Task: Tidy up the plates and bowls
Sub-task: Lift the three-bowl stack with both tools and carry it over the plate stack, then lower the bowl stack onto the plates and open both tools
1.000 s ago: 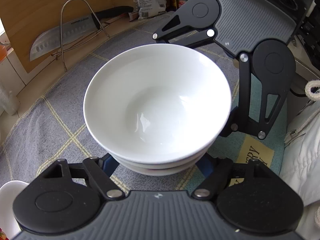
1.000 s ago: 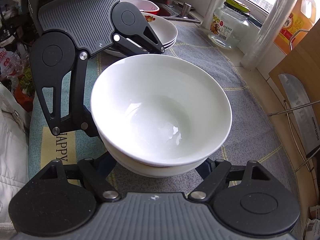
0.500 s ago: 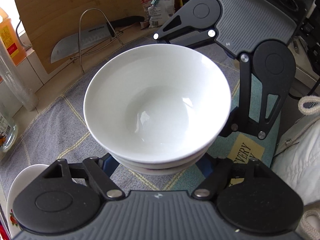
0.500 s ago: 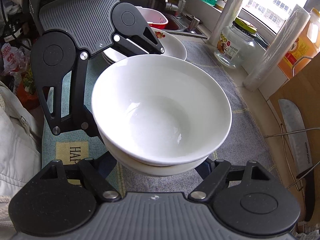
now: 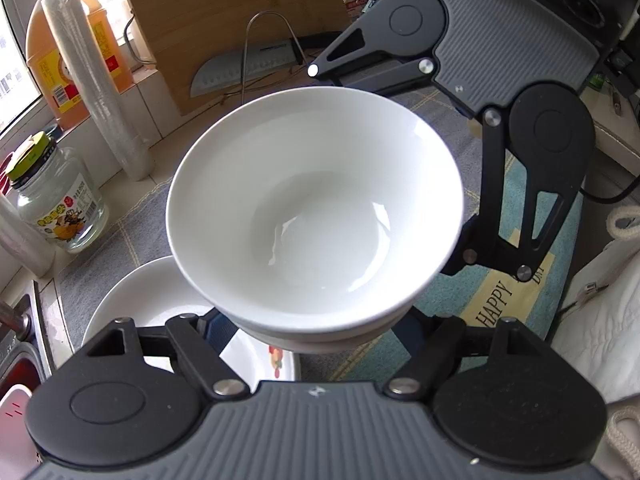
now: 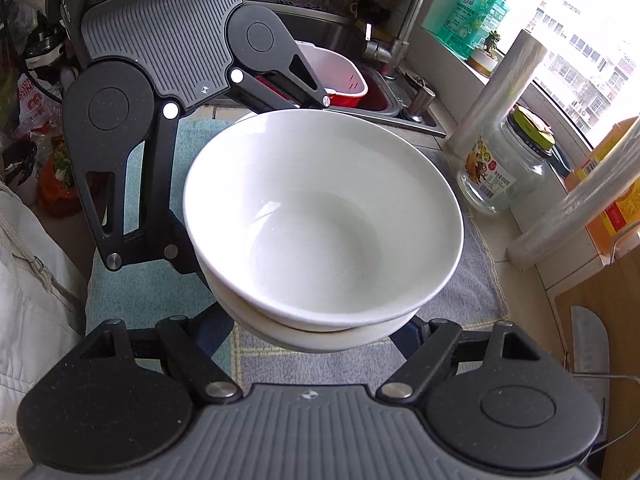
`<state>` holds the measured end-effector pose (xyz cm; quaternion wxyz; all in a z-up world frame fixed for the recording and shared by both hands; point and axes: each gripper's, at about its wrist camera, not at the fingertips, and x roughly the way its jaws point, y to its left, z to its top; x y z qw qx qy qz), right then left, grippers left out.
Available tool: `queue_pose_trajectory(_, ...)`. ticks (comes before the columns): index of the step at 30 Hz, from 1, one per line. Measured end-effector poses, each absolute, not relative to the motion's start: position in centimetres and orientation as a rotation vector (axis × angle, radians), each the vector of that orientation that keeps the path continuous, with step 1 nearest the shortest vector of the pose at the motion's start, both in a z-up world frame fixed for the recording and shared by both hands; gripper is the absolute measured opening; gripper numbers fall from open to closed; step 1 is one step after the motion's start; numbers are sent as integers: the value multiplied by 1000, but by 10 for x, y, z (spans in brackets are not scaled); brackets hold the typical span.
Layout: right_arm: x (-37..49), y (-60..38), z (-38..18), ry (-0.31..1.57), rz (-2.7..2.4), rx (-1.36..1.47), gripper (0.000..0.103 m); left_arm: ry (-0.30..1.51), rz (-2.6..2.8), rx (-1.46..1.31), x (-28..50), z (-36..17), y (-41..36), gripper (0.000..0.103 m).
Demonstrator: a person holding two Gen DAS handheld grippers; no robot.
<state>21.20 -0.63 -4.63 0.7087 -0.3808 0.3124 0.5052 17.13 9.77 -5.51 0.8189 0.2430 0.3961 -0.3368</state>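
A stack of nested white bowls [image 5: 316,208] hangs in the air above the mat, gripped from two opposite sides. My left gripper [image 5: 312,334] is shut on the lowest bowl, its blue pads [image 5: 216,328] tucked under the rim. Across from it, my right gripper [image 6: 316,336] clamps the same bowl stack [image 6: 324,220]; its grey body [image 5: 508,40] shows at the upper right in the left wrist view. A pile of white plates [image 5: 140,300] with a floral print lies on the mat below the bowls, partly hidden by them.
A glass jar [image 6: 504,168], rolls of plastic film [image 6: 496,96], an oil bottle [image 5: 60,56] and a cutting board [image 5: 240,20] with a knife [image 5: 248,68] line the window side. The sink [image 6: 384,92] with a red-white basket [image 6: 336,72] lies beyond. White clothing [image 6: 32,280] is close by.
Both grippers have carried the bowl stack upward and sideways toward the sink end. The plates have come into view under the bowls, and the jar and film rolls are closer.
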Motion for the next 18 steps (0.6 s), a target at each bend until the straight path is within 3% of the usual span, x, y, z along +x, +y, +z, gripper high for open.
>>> queue_pose_trajectory(18, 250, 73, -62, 691, 1181, -881, 85, 875, -608, 502, 198, -67, 173, 80)
